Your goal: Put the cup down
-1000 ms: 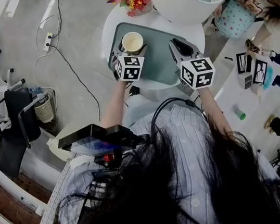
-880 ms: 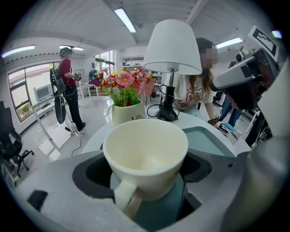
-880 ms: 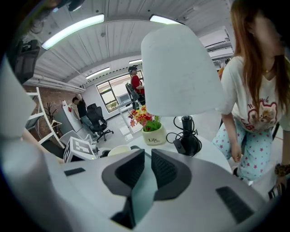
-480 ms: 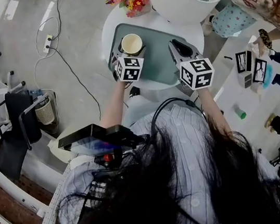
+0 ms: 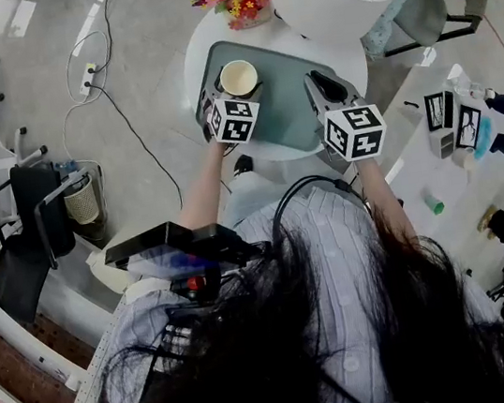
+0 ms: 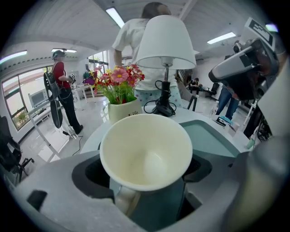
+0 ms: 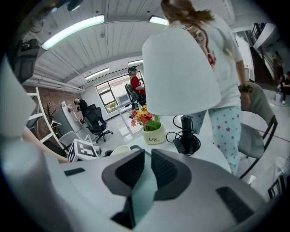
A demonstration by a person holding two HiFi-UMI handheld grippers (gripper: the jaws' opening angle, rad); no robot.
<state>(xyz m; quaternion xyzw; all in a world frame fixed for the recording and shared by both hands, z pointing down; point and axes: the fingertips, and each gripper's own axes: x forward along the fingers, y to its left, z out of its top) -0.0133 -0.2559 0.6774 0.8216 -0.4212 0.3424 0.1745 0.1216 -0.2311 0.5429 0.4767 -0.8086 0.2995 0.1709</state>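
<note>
Well, my left gripper (image 6: 144, 171) has its jaws closed on the cup (image 6: 146, 147), with one pad on each side of its body, just under the wide rim. The cup is cream inside and blue-grey outside, and its handle (image 6: 124, 199) points back at the gripper. In the head view the cup is over the near left corner of the green tray (image 5: 289, 104) on the round white table (image 5: 195, 53). I cannot tell if its bottom touches the tray. My right gripper (image 7: 147, 165) has its jaws almost together, with only a thin gap and nothing in them. It hangs over the right side of the tray, apart from the cup. I think the cup is hard and stiff like a pottery mug, so it will not squash, but it could chip if it drops. It looks empty, so it should be light. Its sides look smooth and may be slippery. They get wider toward the top, so holding just under the rim seems a good place. I would set it down gently.
</note>
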